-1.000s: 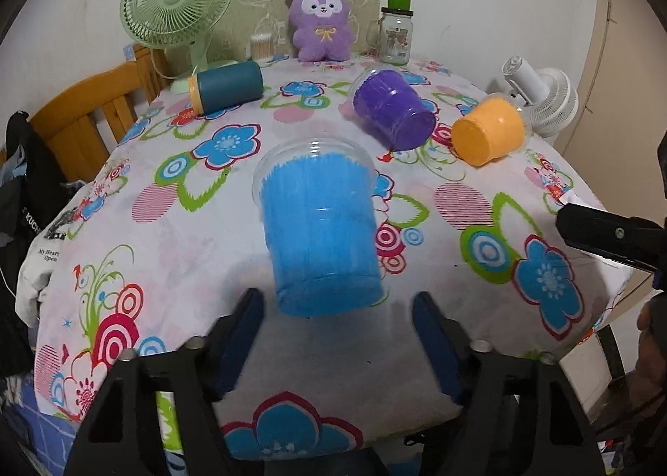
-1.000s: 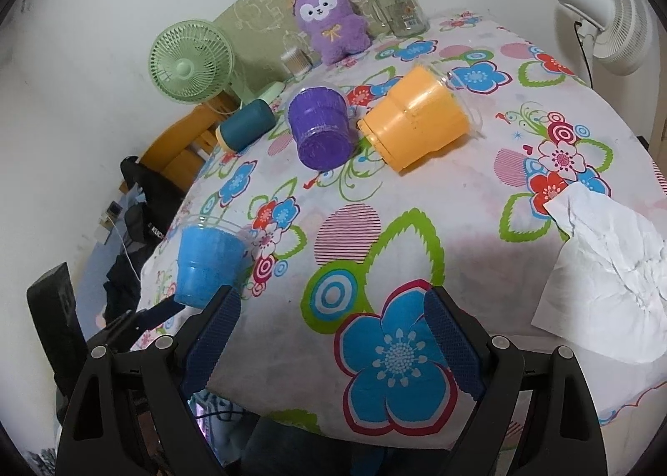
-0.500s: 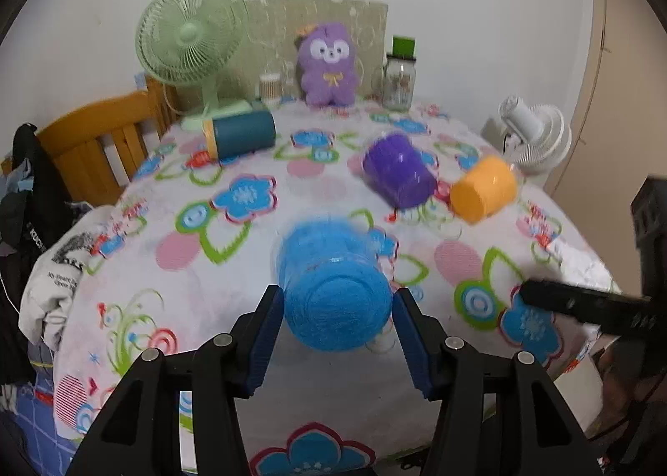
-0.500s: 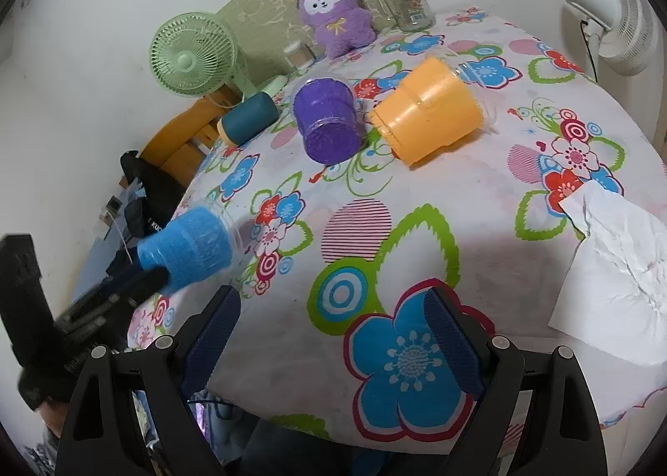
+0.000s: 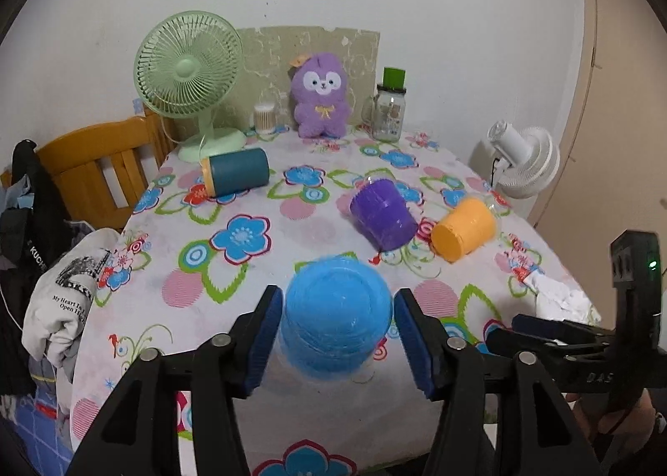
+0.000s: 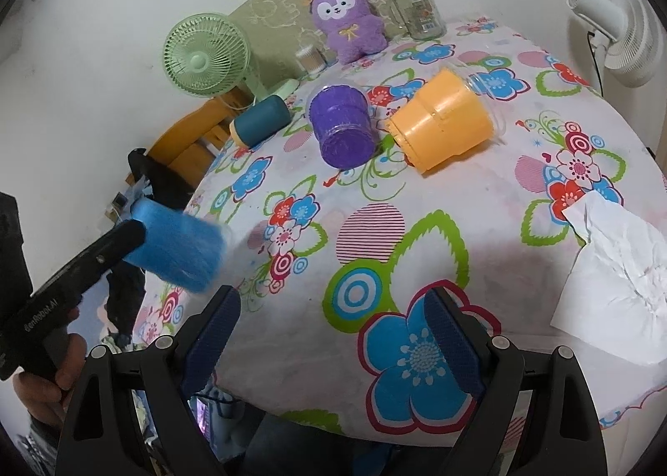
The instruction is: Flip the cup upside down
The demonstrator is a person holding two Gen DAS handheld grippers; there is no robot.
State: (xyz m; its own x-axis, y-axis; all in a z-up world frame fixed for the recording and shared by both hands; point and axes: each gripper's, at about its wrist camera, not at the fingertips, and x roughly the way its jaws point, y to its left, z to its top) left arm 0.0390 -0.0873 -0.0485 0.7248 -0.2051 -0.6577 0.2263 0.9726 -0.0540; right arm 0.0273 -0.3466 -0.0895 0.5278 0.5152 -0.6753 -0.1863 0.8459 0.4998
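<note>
My left gripper is shut on a blue plastic cup and holds it in the air above the table's front edge, tilted on its side with its base towards the camera. In the right wrist view the same blue cup hangs left of the table, clamped in the left gripper. My right gripper is open and empty over the front of the flowered tablecloth.
A purple cup, an orange cup and a teal cup lie on their sides on the table. A green fan, purple plush and jar stand at the back. A tissue lies right.
My left gripper closed on the blue cup, lifted it off the table and tipped it from upright onto its side, base towards the camera. The right gripper barely moved.
</note>
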